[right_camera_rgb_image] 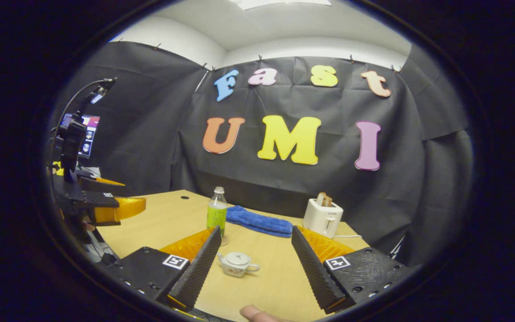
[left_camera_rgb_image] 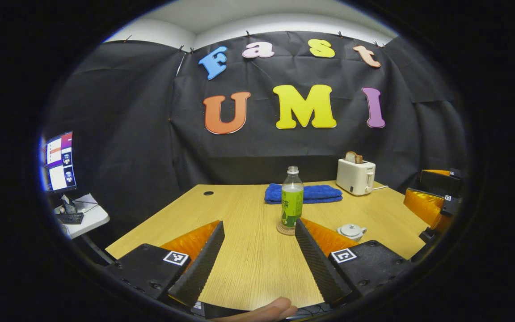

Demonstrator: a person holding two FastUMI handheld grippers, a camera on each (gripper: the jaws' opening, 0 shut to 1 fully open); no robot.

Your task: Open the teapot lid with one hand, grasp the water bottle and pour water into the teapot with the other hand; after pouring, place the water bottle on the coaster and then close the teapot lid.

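A clear water bottle (left_camera_rgb_image: 292, 199) with a green label stands upright on a round coaster (left_camera_rgb_image: 284, 230) in the middle of the wooden table (left_camera_rgb_image: 248, 250). A small white teapot (left_camera_rgb_image: 351, 231) with its lid on sits to the bottle's right. My left gripper (left_camera_rgb_image: 257, 243) hangs open over the near table, the bottle beyond its fingertips. In the right gripper view the teapot (right_camera_rgb_image: 237, 264) lies between and just past the fingers of my open right gripper (right_camera_rgb_image: 254, 250); the bottle (right_camera_rgb_image: 217, 212) stands farther back. The left gripper (right_camera_rgb_image: 105, 203) shows at that view's left edge, the right gripper (left_camera_rgb_image: 436, 201) at the other view's right edge.
A folded blue towel (left_camera_rgb_image: 304, 193) lies behind the bottle. A white toaster (left_camera_rgb_image: 355, 176) holding a slice of bread stands at the back right, its cord trailing on the table. A monitor (left_camera_rgb_image: 58, 161) and a side desk stand off the table's left. A fingertip (left_camera_rgb_image: 266, 309) shows at the bottom edge.
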